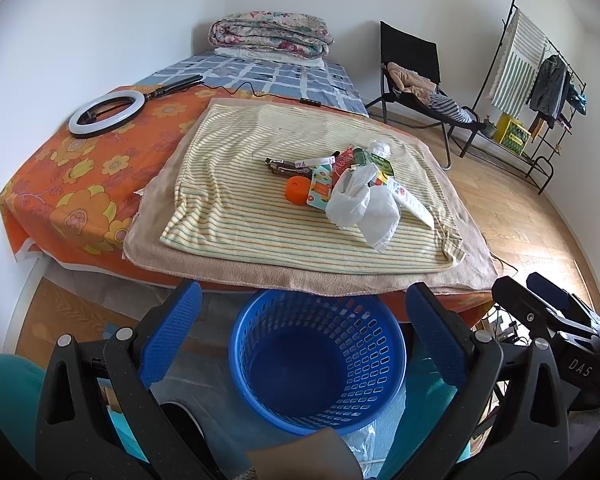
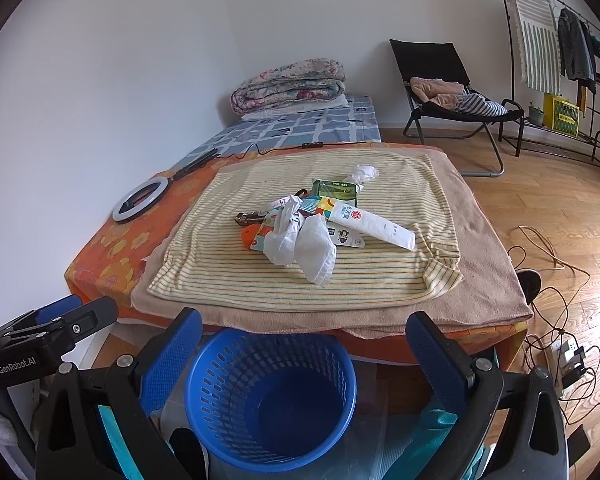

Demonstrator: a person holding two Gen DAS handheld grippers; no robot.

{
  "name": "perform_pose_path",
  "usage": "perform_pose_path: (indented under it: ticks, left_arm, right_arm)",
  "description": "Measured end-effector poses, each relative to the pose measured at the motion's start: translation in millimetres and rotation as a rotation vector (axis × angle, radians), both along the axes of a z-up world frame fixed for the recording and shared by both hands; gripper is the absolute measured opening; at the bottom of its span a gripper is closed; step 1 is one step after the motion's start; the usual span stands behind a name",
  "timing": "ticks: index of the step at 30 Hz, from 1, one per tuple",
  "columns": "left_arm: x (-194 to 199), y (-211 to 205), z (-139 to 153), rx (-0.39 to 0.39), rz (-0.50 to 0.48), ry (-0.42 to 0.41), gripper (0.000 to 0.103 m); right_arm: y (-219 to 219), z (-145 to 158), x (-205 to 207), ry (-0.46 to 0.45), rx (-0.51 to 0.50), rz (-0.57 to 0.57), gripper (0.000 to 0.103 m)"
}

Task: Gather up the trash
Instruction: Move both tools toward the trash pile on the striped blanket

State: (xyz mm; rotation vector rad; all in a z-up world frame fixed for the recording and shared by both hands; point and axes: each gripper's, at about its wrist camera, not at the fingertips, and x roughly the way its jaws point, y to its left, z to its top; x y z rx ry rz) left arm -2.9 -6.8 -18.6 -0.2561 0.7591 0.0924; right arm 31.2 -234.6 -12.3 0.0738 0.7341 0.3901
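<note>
A pile of trash (image 1: 348, 188) lies on the striped towel (image 1: 236, 208) on the bed; it also shows in the right wrist view (image 2: 312, 224). It holds crumpled white plastic bags (image 2: 300, 246), a white tube (image 2: 374, 222), a green packet (image 2: 336, 190), an orange cap (image 1: 298, 194) and snack wrappers. A blue mesh basket (image 1: 380, 344) stands on the floor at the bed's near end and looks empty; in the right wrist view it (image 2: 220, 376) sits below. My left gripper (image 1: 304, 328) and right gripper (image 2: 304, 348) are open, empty, above the basket.
A ring light (image 1: 106, 114) with its cable lies on the orange floral sheet at the left. A folded quilt (image 1: 272, 34) sits at the bed's far end. A black chair (image 2: 452, 96), a clothes rack (image 2: 556, 60) and floor cables (image 2: 556, 320) are at the right.
</note>
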Motion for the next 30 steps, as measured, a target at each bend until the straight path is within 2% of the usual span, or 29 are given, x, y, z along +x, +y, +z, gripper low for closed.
perform_pose_path:
  ticks: [19, 30]
  left_arm:
    - [0.1, 1.9, 0.3, 0.000, -0.003, 0.004, 0.103]
    - [-1.6, 4.7, -15.7, 0.002, -0.012, 0.016, 0.103]
  right_arm:
    - [-1.1, -6.4, 4.1, 0.000, -0.010, -0.012, 0.103]
    - [0.9, -13.9, 11.9, -0.004, -0.029, -0.027, 0.103]
